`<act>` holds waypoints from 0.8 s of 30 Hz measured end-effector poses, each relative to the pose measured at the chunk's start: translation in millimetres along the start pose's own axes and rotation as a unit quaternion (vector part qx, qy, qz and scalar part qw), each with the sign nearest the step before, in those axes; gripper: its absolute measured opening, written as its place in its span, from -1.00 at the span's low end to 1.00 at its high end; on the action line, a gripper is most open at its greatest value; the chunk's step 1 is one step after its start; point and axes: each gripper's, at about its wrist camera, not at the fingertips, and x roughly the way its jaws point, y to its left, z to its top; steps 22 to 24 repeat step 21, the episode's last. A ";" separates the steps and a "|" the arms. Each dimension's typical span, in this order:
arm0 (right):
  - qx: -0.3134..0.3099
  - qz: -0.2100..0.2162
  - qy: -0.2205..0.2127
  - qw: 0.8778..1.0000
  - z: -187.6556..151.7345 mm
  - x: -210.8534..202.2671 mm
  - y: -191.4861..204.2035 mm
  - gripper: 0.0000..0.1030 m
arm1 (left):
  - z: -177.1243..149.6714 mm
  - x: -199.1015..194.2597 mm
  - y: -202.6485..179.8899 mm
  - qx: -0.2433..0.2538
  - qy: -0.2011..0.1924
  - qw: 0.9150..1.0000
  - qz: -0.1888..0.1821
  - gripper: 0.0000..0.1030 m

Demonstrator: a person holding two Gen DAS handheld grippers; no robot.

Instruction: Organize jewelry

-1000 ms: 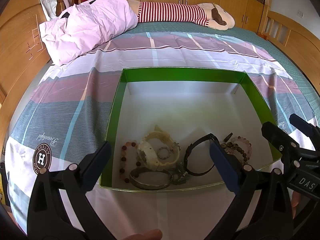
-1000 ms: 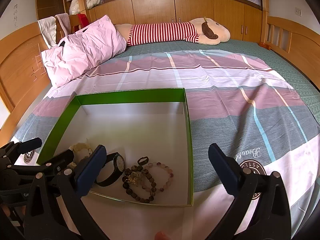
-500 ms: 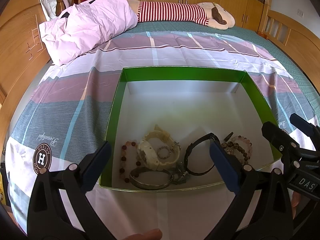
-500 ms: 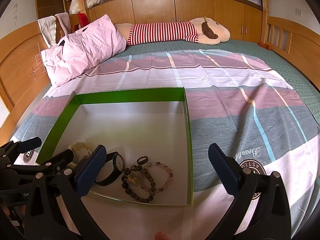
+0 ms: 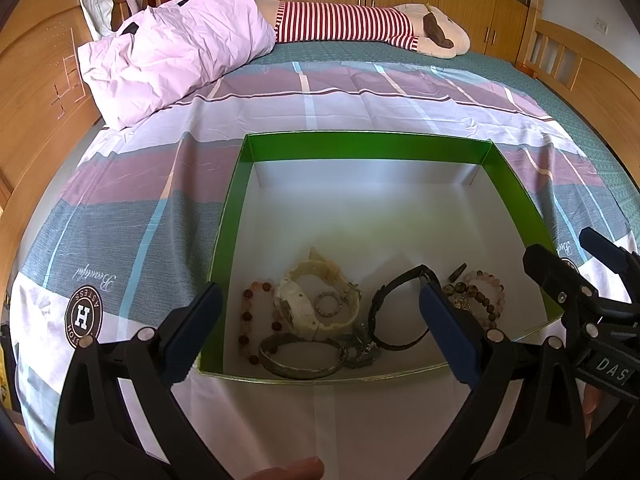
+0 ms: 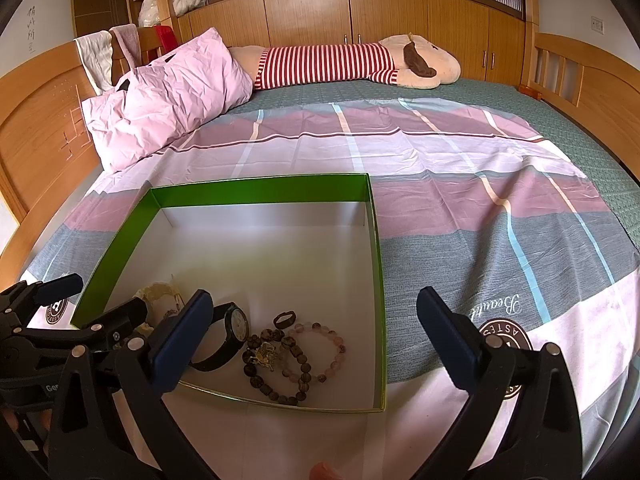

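— We see a green-walled box (image 5: 236, 216) with a white floor, on a bedspread (image 5: 120, 216) checked in mauve, grey and white.

— Upper left, our pillow (image 5: 176, 52) is pale pink; beside it, red-and-white stripes on a plush toy (image 5: 344, 24).

Glossy green card box (image 5: 230, 216) with matt white floor, on creased cotton bedsheet (image 5: 120, 216); wooden headboard (image 5: 36, 92) looks smooth.

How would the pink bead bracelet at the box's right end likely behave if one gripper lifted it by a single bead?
The pink bracelet is a loop of separate round beads, so it would probably sag rather than hold its shape. The smooth beads may slip between the fingers. It overlaps the dark bead bracelet, so lifting it could drag that along inside the box.
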 end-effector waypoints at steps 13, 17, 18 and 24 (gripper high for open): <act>-0.001 0.000 0.000 1.000 0.3 0.6 -0.2 0.97 | -3.5 0.7 -1.6 -0.002 0.000 1.000 0.001 0.94; -0.002 0.000 0.000 1.000 0.2 0.6 -0.3 0.97 | -2.9 0.8 -1.9 -0.001 0.003 1.000 0.000 0.94; -0.002 0.000 0.000 1.000 0.5 0.6 0.0 0.97 | -3.1 0.6 -2.0 0.000 0.003 1.000 0.001 0.94; -0.002 -0.002 -0.002 1.000 -0.3 -0.3 -2.9 0.97 | -1.7 0.6 -2.3 0.002 0.002 1.000 0.000 0.94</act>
